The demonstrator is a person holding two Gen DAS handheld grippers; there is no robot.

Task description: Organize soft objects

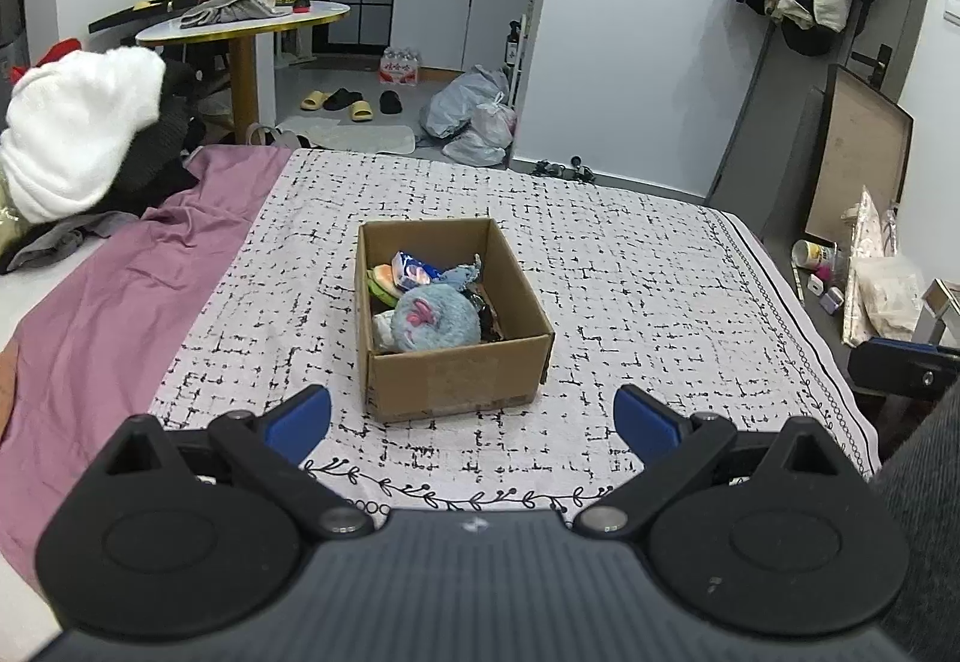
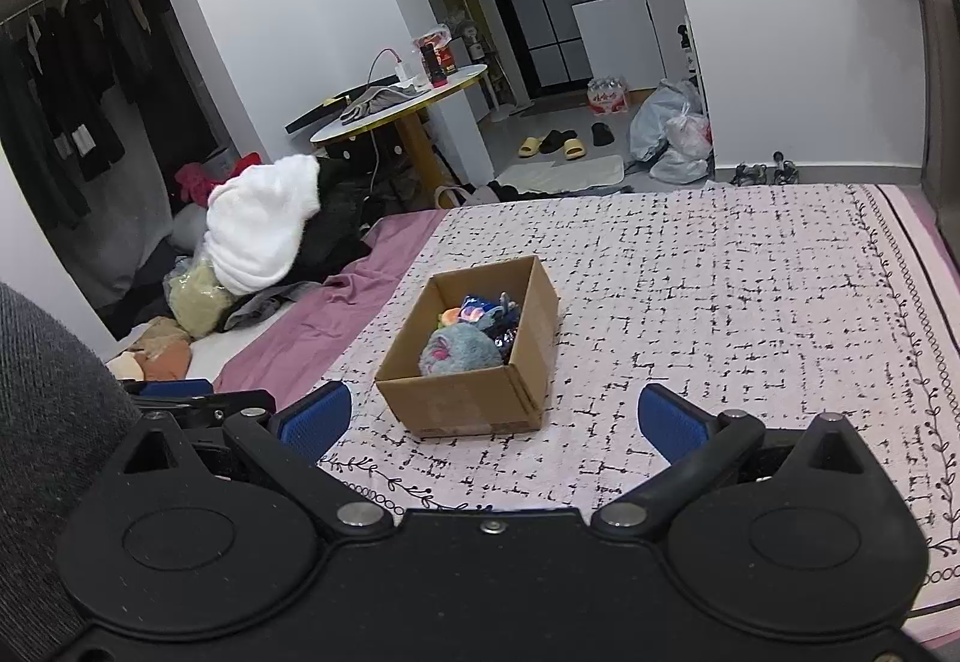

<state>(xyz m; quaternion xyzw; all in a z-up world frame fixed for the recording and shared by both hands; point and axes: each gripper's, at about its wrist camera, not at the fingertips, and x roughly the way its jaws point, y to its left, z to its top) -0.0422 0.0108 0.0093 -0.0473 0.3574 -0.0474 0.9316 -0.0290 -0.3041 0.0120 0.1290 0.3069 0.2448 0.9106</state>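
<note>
Looking along both sets of fingers, I have the cardboard box [image 1: 447,314] sitting on the patterned bedspread [image 1: 660,290], near the front edge of the bed and roughly centred, with the soft things already inside it. The left hand-held gripper [image 1: 472,416] and the right hand-held gripper [image 2: 495,416] both stand spread wide with nothing between their blue pads, each short of the box and not touching it.

The blue plush toy [image 1: 433,317] at the near end of the box looks light and squashy; I judge it would compress under the pads, so a pinch across its rounded body should hold better than one on a loose edge. The foil snack packet [image 1: 410,268] behind it looks slippery and crinkly. The box itself seems light and could slide on the cloth.

The near wall hides the box's floor and the undersides of everything in it. Dark items at the right inner wall are too murky to name, and a yellow-green thing at the left is only partly visible.
</note>
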